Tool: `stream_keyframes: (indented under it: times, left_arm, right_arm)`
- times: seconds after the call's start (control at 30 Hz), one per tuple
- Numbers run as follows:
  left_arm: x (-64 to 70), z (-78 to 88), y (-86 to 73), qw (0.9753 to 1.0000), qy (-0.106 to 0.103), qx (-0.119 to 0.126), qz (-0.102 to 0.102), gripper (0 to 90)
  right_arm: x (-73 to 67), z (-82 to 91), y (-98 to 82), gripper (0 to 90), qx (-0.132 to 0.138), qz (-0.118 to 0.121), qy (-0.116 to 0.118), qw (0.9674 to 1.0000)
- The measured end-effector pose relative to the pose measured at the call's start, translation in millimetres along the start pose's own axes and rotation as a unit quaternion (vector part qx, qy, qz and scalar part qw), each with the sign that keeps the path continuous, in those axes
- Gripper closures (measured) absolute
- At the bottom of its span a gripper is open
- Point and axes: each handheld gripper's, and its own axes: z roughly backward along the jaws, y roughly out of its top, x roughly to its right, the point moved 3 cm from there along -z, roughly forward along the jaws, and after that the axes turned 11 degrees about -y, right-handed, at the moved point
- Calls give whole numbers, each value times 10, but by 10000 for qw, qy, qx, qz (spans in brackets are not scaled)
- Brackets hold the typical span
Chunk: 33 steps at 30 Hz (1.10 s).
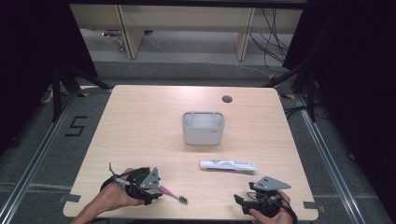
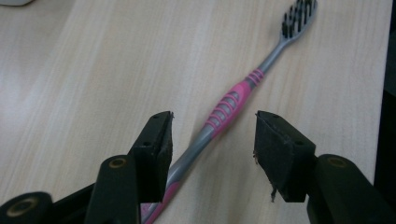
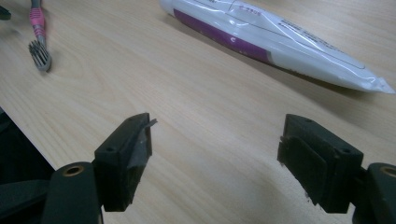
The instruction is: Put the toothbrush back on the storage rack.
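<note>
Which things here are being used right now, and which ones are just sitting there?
In use:
- toothbrush, lying between the left gripper jaws, not yet pinched

Just sitting:
- toothpaste tube
- grey holder, mid-table
- right gripper, open over bare table

Light wood table point(image 1: 140, 121), three items on it.
You've got a grey holder box point(image 1: 203, 128) near the middle, a white-and-purple toothpaste tube point(image 1: 228, 165) lying flat nearer you, and a pink-grey toothbrush point(image 1: 173, 195) flat by the near edge, bristles toward the tube.
</note>
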Motion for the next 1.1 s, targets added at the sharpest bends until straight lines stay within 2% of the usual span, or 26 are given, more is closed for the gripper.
stream_keyframes:
  times: [0.07, 0.2, 0.23, 0.3, 0.33, 0.4, 0.43, 0.5, 0.57, 0.63, 0.7, 0.77, 1.1]
  left_arm:
    - [6, -13, 20, 9999, -47, -53, -98, 504]
    - [2, -42, 66, 9998, -83, -102, -160, 541]
    - [-7, -38, 74, 9995, -111, -210, -221, 550]
    - [0, -73, 93, 9998, -132, -89, -116, 574]
    - [-10, -74, 97, 9997, -131, -139, -145, 583]
    - [-17, -84, 105, 9995, -213, -187, -145, 621]
    - [-15, -89, 104, 9995, -222, -209, -118, 630]
    - [-19, -91, 98, 9988, -265, -369, -196, 634]
    - [-3, -106, 106, 9991, -299, -277, -108, 649]
    - [1, -111, 109, 9990, -317, -304, -90, 657]
    - [-7, -108, 107, 9983, -338, -452, -172, 664]
    - [-3, -113, 106, 9978, -378, -519, -170, 679]
    - [19, -134, 141, 9970, -445, -636, 10, 759]
  right_arm:
    - [-7, 6, 1, 256, -32, 64, -39, 10000]
    - [-8, 7, 1, 257, -38, 78, -34, 10000]
    - [-9, 9, 2, 257, -36, 84, -34, 10000]
    - [-8, 9, 3, 258, -24, 96, -28, 9999]
    - [-26, 16, -1, 257, -75, -6, -12, 10000]
    - [-10, 2, 6, 258, 20, 160, -13, 9999]
    - [-10, 2, 6, 258, 20, 160, -13, 9999]
    - [-24, 7, 5, 257, -1, 102, 0, 9999]
    - [-25, 7, 9, 257, -8, 130, 64, 9999]
    - [-22, 8, 9, 258, 6, 137, 29, 9999]
    - [-22, 4, 8, 258, 7, 156, 55, 9999]
    - [-23, 13, 10, 258, 3, 152, -3, 9999]
    - [-22, 9, 7, 258, 3, 184, 1, 9998]
